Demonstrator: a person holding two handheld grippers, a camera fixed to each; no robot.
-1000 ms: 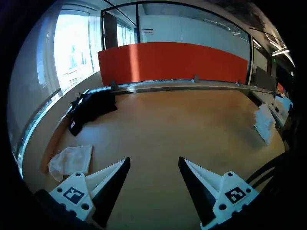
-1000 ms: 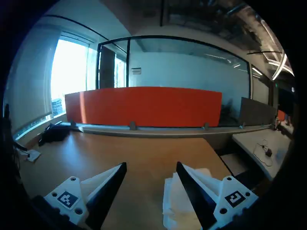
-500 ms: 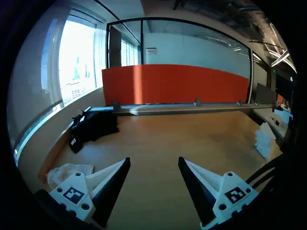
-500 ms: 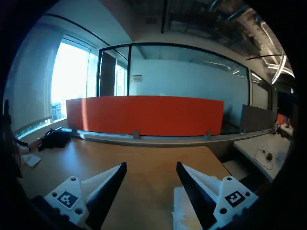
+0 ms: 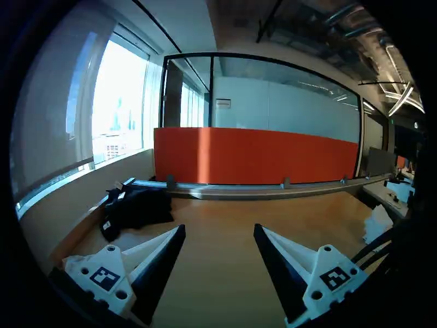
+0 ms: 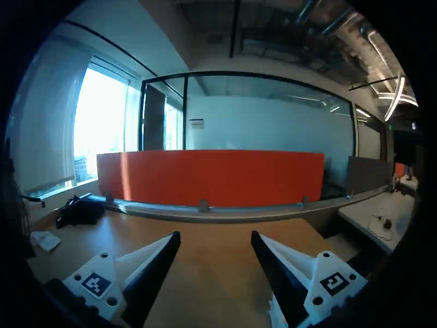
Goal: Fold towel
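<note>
Both tongs, left (image 5: 218, 240) and right (image 6: 214, 243), gape empty.

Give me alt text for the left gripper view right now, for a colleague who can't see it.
The left gripper is open and holding nothing, held above the wooden table. A black bundle of cloth lies to the left near the window, white towels sit at the table's right edge, and an orange partition spans the far side.

Under your right gripper (image 6: 216, 235), its right finger (image 6: 295, 273) covers nearly all of the white towel (image 6: 275, 317). Right of your left gripper (image 5: 219, 226), a cable (image 5: 374, 244) crosses the towel stack (image 5: 378, 221), partly hiding it.
</note>
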